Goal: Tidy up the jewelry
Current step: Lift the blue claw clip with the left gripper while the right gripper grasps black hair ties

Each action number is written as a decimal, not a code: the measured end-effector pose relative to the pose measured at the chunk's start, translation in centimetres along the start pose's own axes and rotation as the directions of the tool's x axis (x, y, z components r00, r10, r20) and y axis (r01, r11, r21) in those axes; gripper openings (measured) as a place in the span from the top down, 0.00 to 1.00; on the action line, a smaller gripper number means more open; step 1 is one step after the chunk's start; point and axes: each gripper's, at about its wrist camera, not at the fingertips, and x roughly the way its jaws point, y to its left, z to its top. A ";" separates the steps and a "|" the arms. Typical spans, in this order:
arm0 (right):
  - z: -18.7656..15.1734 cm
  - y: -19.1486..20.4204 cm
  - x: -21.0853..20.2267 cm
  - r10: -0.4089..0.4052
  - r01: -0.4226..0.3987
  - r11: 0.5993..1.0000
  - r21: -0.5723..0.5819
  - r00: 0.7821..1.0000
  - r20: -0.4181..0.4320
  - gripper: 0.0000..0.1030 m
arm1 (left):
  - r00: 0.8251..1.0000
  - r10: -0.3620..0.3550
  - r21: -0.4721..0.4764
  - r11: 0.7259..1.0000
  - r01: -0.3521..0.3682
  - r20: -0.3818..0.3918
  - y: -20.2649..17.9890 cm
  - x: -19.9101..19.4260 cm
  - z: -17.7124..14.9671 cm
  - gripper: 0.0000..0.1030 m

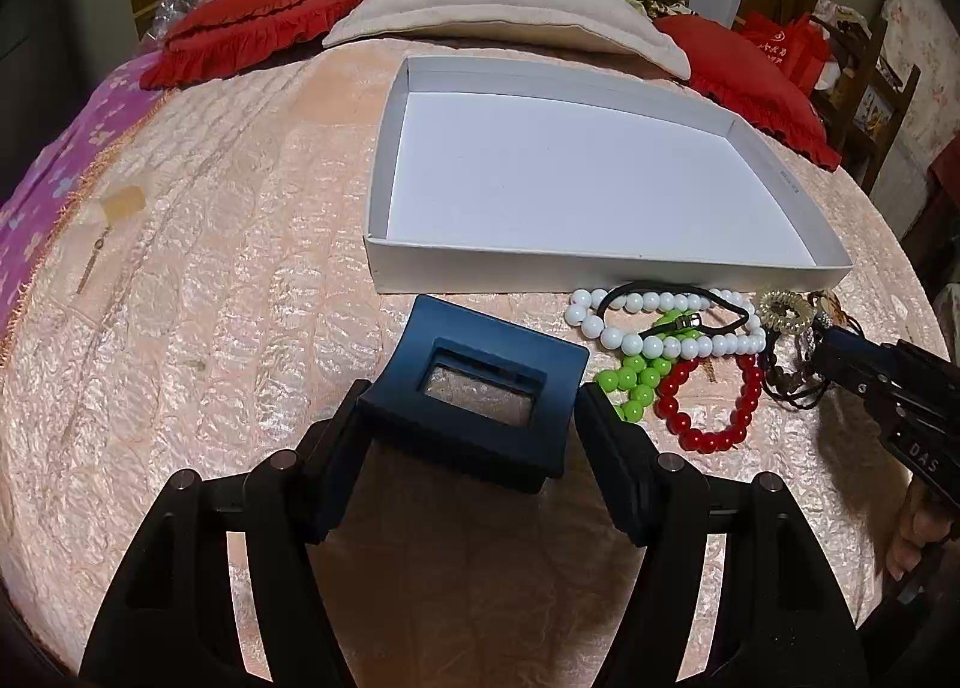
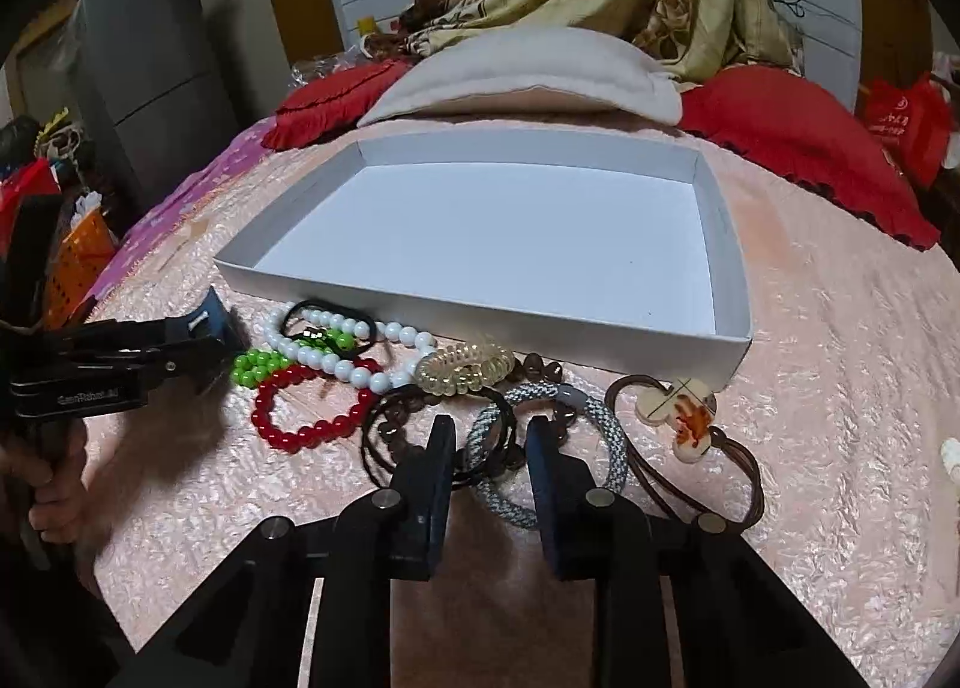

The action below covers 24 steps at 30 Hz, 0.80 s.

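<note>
Jewelry lies heaped before a white tray on the bed. A blue hair claw is gripped in the left gripper jaws; the right gripper jaws are narrowed around a grey-white braided band, contact unclear.

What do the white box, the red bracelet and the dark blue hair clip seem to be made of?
The white box looks like matte cardboard: thin folded walls, no shine. The red bracelet looks like glossy plastic or glass beads, each with a bright highlight; which one is unclear. The dark blue hair clip, held in the left gripper, looks like matte hard plastic: smooth moulded edges.
</note>
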 end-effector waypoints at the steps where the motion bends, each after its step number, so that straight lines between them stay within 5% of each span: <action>1: 0.0 -0.1 0.1 0.005 -0.005 1.000 0.008 1.000 -0.004 0.82 | 1.000 -0.001 0.000 1.000 0.001 0.000 0.0 0.0 0.0 0.34; 3: 0.1 -0.1 -0.2 0.017 -0.017 1.000 0.011 1.000 0.011 0.95 | 1.000 -0.003 -0.005 1.000 0.003 -0.001 0.0 0.0 0.0 0.34; 5: 0.0 0.3 -1.0 0.027 -0.027 1.000 0.001 0.999 0.034 0.97 | 1.000 -0.005 -0.008 1.000 0.005 -0.001 0.0 0.0 0.0 0.34; 16: -1.3 0.9 -5.6 0.056 -0.061 0.998 0.029 0.989 0.140 0.97 | 1.000 -0.010 -0.013 1.000 0.010 0.020 -0.1 -0.6 0.0 0.35; 24: -2.2 0.9 -6.9 -0.014 0.005 0.997 0.077 0.992 0.128 0.97 | 0.997 -0.017 -0.016 1.000 0.018 0.071 -0.4 -2.3 -0.6 0.35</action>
